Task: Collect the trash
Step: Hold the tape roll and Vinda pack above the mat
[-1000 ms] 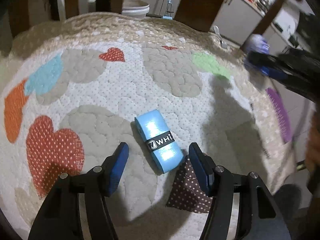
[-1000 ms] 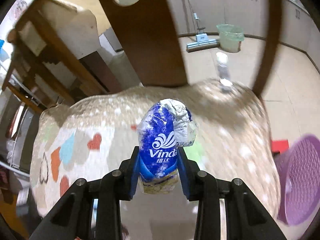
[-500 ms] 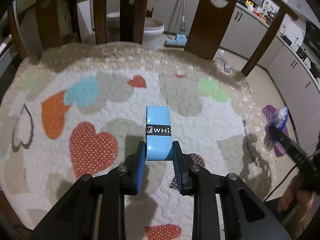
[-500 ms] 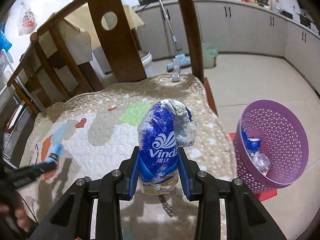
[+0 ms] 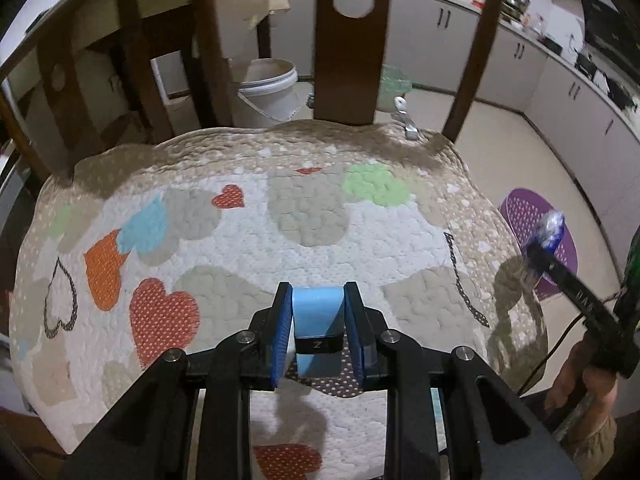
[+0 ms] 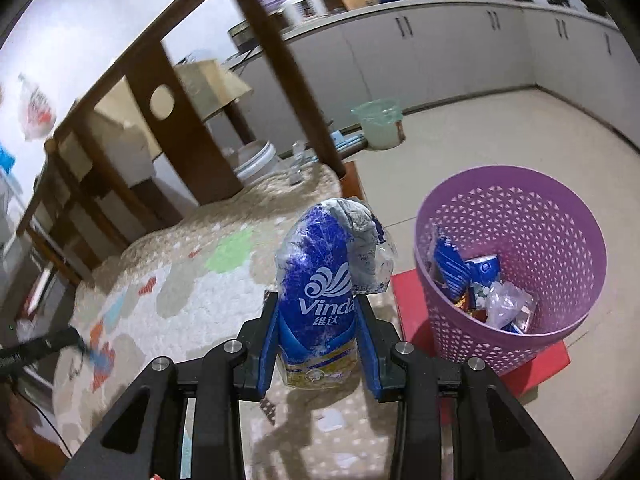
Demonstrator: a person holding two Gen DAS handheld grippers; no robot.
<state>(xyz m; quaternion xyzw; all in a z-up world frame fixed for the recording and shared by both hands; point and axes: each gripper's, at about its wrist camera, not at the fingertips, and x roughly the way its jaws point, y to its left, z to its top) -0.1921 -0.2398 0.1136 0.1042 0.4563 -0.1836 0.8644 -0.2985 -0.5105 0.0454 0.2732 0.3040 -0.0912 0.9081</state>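
Two pieces of trash are in hand. Crumpled blue-and-white plastic tissue wrapper (image 6: pixel 320 292) is clamped upright in the right gripper (image 6: pixel 318 316), long axis along the fingers; the purple perforated plastic basket (image 6: pixel 560 240) sits just right and ahead of it on the floor, part-filled, so this hand is nearer. Right hand points down at a slant, over the quilt edge. Light-blue flat packet with black band (image 5: pixel 318 316) is pinched in the left gripper (image 5: pixel 318 330), whose jaws have just been closing, above the heart-patterned quilted mat (image 5: pixel 280 220); basket lies far right.
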